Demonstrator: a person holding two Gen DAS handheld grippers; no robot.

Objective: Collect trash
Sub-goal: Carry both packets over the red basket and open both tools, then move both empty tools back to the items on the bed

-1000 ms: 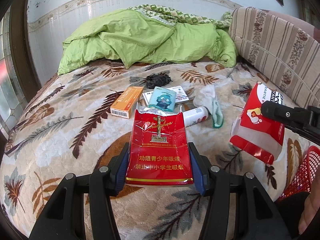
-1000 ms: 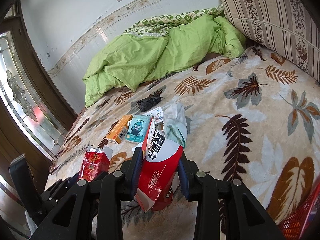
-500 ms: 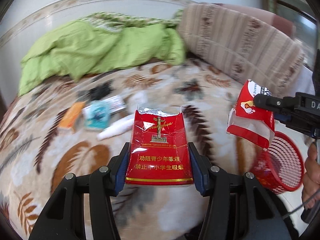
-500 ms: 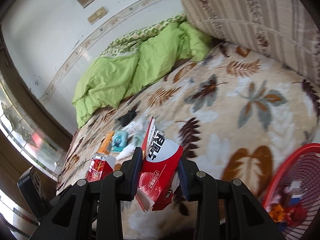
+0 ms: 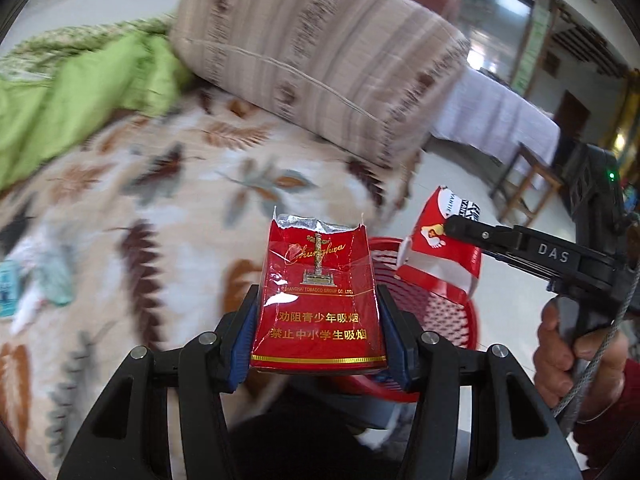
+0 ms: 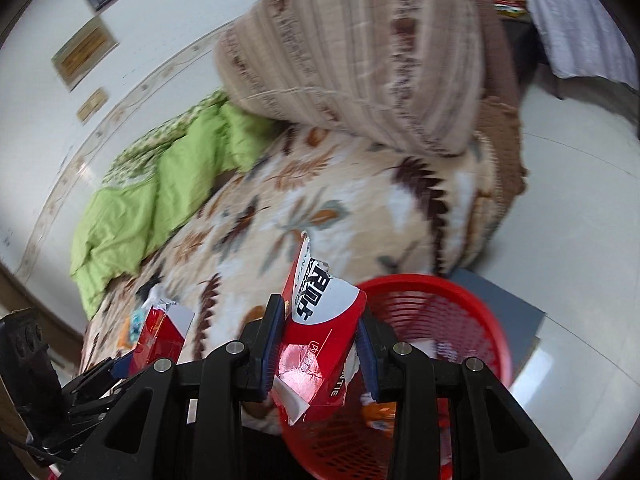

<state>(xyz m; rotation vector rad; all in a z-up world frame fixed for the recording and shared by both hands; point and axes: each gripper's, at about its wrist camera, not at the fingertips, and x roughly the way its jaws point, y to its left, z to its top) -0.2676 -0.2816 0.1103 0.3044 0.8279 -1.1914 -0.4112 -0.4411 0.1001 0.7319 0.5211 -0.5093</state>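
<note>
Hovering over the red mesh basket [image 6: 440, 336], the right gripper [image 6: 320, 340] is clamped on a torn red-and-white packet [image 6: 320, 328]; beside the basket's rim the left gripper [image 5: 318, 332] pinches an empty red cigarette pack [image 5: 318, 300]. Neither is dropped; blurred litter, perhaps wrappers, remains on the leaf-print bedspread [image 5: 120, 208] beyond the basket

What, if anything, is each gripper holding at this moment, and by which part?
The left gripper clamps the red cigarette pack by its lower side edges; the right gripper pinches the torn red-and-white carton across its middle.
</note>
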